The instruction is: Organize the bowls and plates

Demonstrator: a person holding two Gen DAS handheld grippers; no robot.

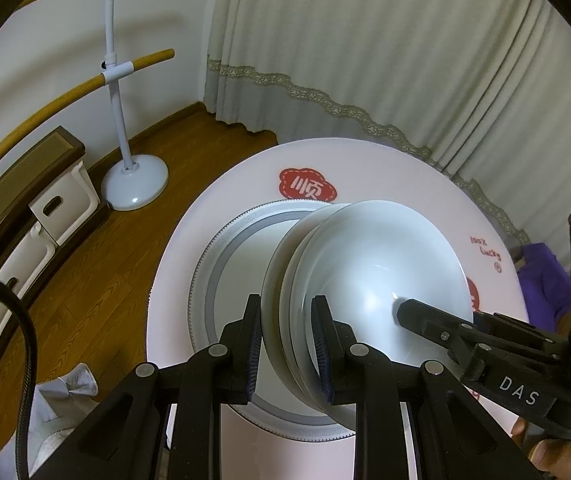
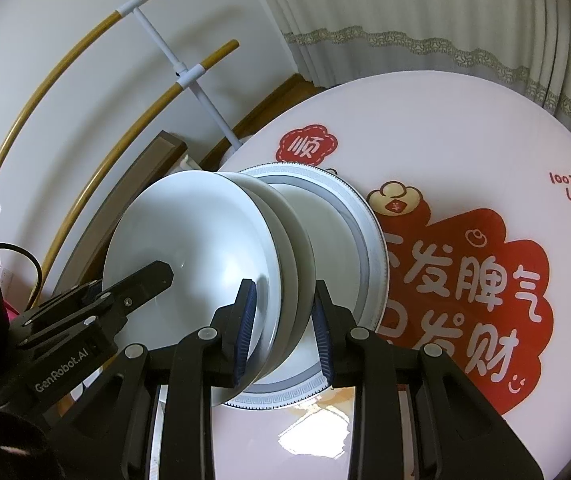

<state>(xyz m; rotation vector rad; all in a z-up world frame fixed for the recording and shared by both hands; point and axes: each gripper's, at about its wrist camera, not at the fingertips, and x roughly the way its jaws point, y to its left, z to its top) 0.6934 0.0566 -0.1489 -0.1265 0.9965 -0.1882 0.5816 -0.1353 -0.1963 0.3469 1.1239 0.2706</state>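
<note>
A stack of nested white ceramic bowls (image 1: 349, 280) is held tilted over a wide grey-rimmed plate (image 1: 221, 264) on the round pink table (image 1: 385, 184). It is clamped at opposite rims by the left gripper (image 1: 287, 344) and right gripper (image 2: 283, 332). Both sides should be lowered evenly until the stack sits centred on the plate.

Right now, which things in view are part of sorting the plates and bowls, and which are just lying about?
Part of the job:
stacked white bowls
patterned plate
left gripper
right gripper

Just lying about:
white floor stand
purple cloth
storage bins
</note>
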